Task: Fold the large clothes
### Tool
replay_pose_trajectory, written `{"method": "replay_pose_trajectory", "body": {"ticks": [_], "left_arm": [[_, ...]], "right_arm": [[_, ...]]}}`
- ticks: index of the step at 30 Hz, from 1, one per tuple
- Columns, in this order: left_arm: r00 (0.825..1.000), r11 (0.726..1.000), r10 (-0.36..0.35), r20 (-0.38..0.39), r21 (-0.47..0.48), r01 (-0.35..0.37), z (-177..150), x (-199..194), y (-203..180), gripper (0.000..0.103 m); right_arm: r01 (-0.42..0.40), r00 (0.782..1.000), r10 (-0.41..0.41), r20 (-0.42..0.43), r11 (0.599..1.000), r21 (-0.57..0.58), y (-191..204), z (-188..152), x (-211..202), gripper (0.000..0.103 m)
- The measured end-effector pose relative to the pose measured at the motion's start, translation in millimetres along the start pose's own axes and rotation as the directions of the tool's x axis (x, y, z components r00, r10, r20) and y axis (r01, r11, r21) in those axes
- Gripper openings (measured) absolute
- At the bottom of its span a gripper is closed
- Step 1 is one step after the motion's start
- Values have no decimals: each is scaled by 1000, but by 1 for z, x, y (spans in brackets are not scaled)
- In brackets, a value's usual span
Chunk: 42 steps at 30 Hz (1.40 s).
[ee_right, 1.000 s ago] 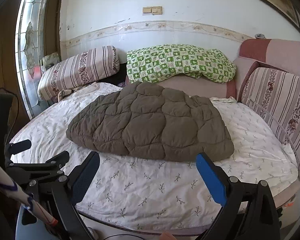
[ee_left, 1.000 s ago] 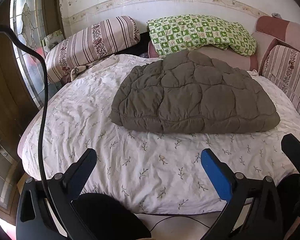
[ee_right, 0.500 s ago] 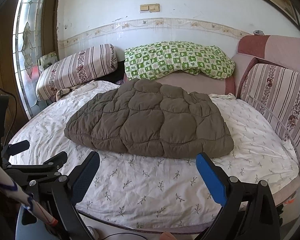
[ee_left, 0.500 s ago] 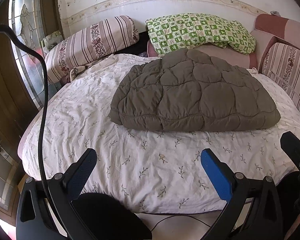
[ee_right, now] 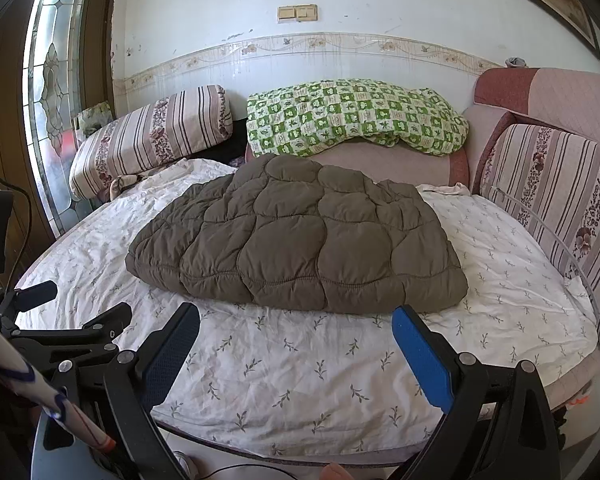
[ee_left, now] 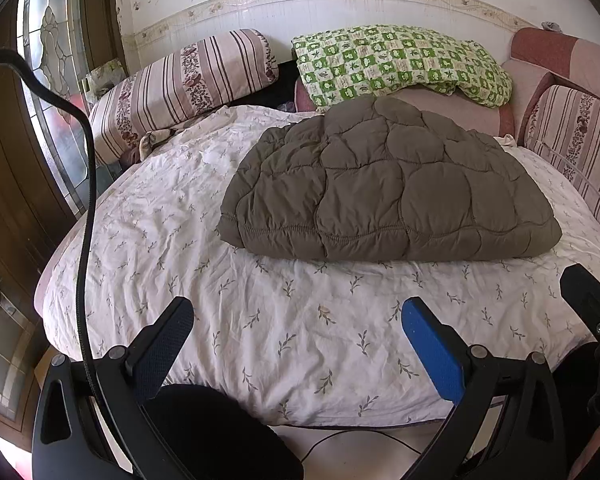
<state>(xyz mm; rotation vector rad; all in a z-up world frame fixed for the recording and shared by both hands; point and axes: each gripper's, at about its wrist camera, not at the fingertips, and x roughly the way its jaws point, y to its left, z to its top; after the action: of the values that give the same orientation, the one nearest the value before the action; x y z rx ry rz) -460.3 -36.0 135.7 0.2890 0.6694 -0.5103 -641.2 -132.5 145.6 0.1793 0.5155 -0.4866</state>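
Observation:
A brown quilted puffer garment point(ee_left: 384, 188) lies folded in a thick bundle on the middle of the bed; it also shows in the right wrist view point(ee_right: 300, 240). My left gripper point(ee_left: 296, 320) is open and empty, held near the bed's front edge, well short of the garment. My right gripper point(ee_right: 296, 328) is open and empty, just in front of the garment's near edge. The left gripper's fingers point(ee_right: 36, 296) show at the left of the right wrist view.
The round bed has a white leaf-print sheet point(ee_left: 180, 240). A striped bolster point(ee_left: 180, 84) and a green checked quilt point(ee_left: 400, 64) lie at the back. Striped cushions point(ee_right: 560, 200) line the right side. A black cable point(ee_left: 86, 200) hangs on the left. A window point(ee_right: 52, 92) stands left.
Both grippers have moved a little closer to the bed. The garment has not moved. Both grippers stay open.

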Motion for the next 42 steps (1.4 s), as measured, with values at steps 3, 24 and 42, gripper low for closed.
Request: {"method": "replay_pose_trajectory", "body": {"ticks": [3, 24, 42], "left_arm": [[1000, 1000, 1, -1, -1, -1, 0, 1, 0, 103], [1000, 1000, 3, -1, 1, -3, -4, 2, 1, 103], [1000, 1000, 7, -4, 18, -7, -6, 1, -3, 103]], "right_arm": [[0, 1000, 0, 1, 1000, 0, 0, 0, 0, 99], [1, 1000, -1, 1, 1000, -2, 2, 0, -1, 99], [1, 1000, -1, 4, 1000, 7, 3, 1, -1, 99]]}}
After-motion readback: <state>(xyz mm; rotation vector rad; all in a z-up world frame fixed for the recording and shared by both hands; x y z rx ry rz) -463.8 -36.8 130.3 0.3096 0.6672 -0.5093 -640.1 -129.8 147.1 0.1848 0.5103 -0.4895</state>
